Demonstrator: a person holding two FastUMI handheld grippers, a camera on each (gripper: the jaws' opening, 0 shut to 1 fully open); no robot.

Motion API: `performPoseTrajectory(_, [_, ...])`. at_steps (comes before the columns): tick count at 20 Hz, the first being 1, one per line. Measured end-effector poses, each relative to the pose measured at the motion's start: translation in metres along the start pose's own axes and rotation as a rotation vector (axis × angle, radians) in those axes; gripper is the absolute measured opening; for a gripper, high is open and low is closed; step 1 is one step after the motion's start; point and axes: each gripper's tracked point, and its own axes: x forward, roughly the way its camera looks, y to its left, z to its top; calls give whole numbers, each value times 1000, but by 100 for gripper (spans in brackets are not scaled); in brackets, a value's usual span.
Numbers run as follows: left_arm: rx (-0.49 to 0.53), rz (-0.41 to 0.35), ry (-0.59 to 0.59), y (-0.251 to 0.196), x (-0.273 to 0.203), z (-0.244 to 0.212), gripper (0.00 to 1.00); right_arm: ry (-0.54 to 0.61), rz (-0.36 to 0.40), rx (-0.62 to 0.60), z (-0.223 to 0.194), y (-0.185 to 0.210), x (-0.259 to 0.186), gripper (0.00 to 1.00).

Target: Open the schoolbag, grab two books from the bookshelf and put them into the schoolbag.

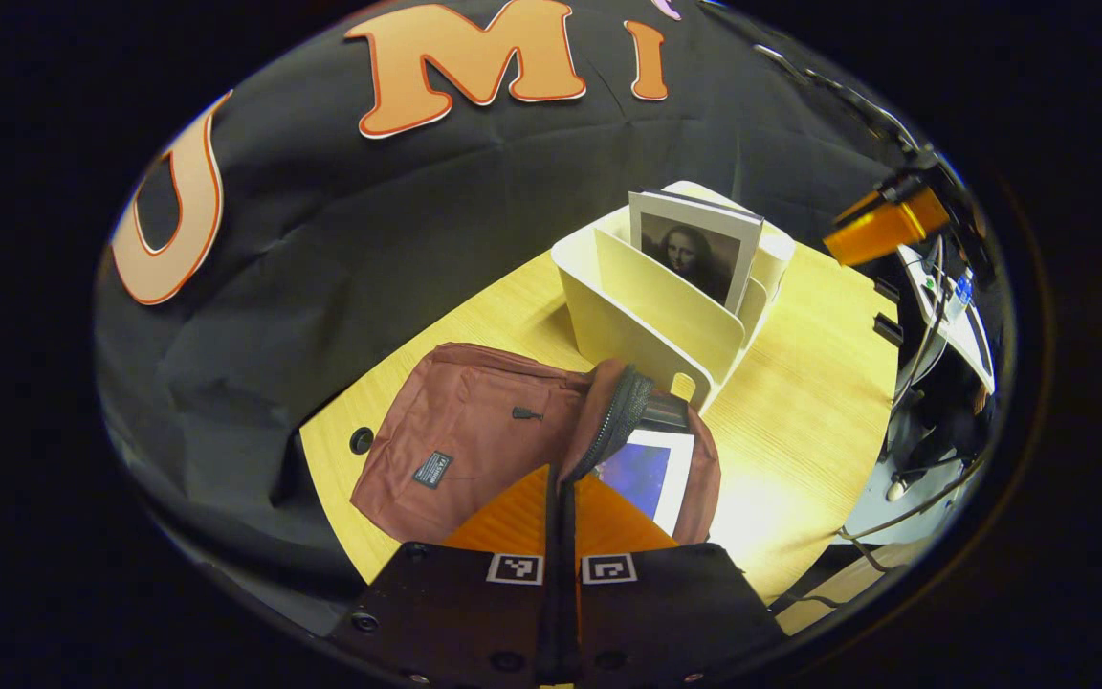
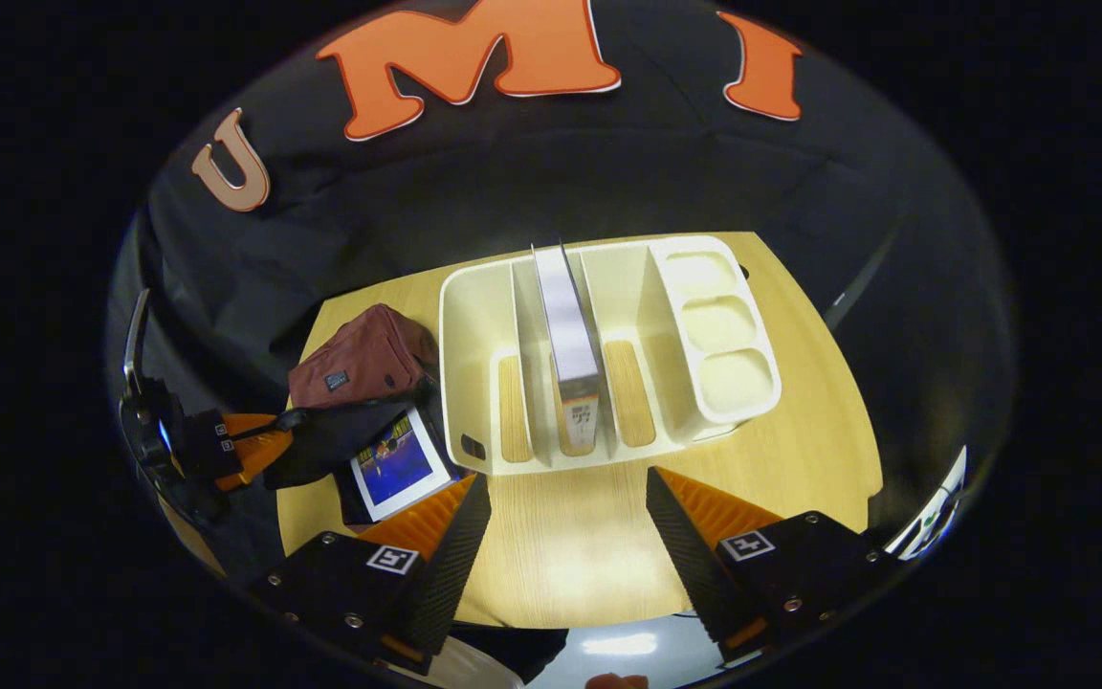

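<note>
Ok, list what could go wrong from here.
1. The left claw is pinching the schoolbag's zipper flap. If the flap slips out, the opening may fall shut over the book already inside.
2. The right claw is open in front of the bookshelf. The remaining book stands in a narrow slot, so a finger could catch a divider and shove the shelf.
3. The first book sits at the mouth and may block the second.
</note>
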Motion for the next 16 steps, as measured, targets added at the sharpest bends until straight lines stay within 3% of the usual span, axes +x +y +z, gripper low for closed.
performPoseTrajectory(3, [-11,2,6,0,2,-2,1,13,-53,-99,44,-12,9,98])
performPoseTrajectory(5, [-13,4,10,1,2,-1,1,33,-30,-97,71,-2,22,98])
performPoseTrajectory(7, [-13,13,14,5,2,-3,1,59,-53,-140,89,-5,44,98])
performPoseTrajectory(12, [-26,24,37,12,6,-7,1,178,-92,-160,95,-7,108,99])
performPoseTrajectory(16, [-43,20,49,10,7,-10,1,254,-75,-138,88,-5,132,99])
